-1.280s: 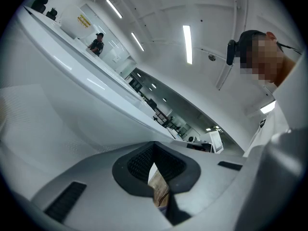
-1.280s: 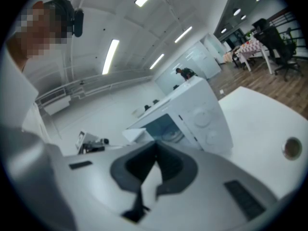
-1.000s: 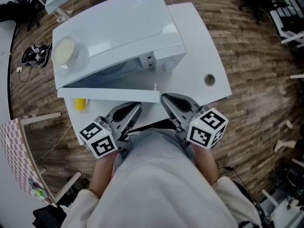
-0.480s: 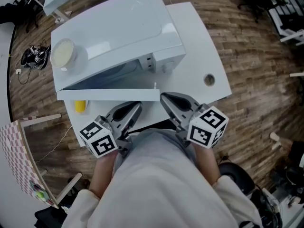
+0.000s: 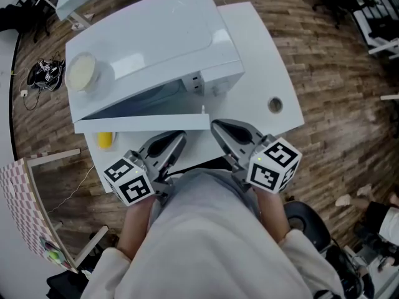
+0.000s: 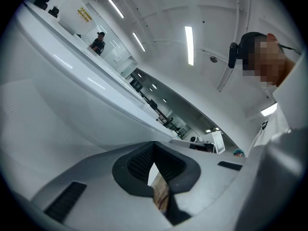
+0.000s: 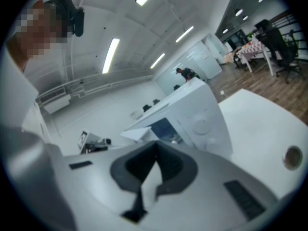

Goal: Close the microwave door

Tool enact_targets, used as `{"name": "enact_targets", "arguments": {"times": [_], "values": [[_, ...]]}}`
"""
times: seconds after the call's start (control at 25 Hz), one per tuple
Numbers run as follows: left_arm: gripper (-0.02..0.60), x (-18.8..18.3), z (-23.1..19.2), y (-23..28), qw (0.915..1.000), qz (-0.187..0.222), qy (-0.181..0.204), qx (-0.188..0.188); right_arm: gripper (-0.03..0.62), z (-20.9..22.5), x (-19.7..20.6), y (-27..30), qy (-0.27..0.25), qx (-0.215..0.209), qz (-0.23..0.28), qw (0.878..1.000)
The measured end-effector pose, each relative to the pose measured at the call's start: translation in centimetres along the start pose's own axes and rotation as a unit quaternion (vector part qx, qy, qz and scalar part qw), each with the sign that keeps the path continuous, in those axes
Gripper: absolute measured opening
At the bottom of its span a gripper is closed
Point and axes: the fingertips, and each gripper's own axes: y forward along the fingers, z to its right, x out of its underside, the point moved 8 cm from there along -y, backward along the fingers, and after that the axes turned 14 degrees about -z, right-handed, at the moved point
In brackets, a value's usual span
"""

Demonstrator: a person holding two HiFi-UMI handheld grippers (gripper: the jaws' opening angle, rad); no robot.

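Microwave door (image 5: 142, 124) is hanging ajar, long edge running left-right | left gripper (image 5: 181, 137), right gripper (image 5: 215, 128) both pressed together, empty | free end is sitting just beyond the right one.

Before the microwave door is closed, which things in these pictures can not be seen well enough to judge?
Inside of the microwave: in the head view its top and the open door cover it; the right gripper view shows only a small dim opening.
Yellow object: head view, the door hides part of it; its kind is unclear.
Near edge of the table: head view, the person's body covers it.
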Motion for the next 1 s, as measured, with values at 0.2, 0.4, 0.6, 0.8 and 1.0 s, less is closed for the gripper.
{"name": "enact_targets", "arguments": {"times": [0.2,0.4,0.6,0.8,1.0], "values": [[0.017,-0.3,-0.2,0.2,1.0000,-0.002,0.002,0.000,0.021,0.5,-0.4,-0.4,-0.001,0.004,0.003,1.000],[0.015,-0.6,-0.4,0.2,1.0000,-0.003,0.003,-0.001,0.021,0.9,-1.0,-0.9,-0.009,0.011,0.001,1.000],[0.017,-0.9,-0.8,0.4,0.9999,-0.009,0.006,-0.002,0.021,0.7,-1.4,-0.9,-0.027,0.011,-0.010,1.000],[0.015,-1.1,-1.1,0.7,0.9999,-0.012,0.006,-0.002,0.021,0.3,-1.6,-0.8,-0.054,0.012,-0.021,0.998],[0.015,-1.3,-1.4,1.1,0.9999,-0.015,0.003,0.000,0.021,0.1,-1.7,-0.8,-0.073,0.015,-0.032,0.997]]}}
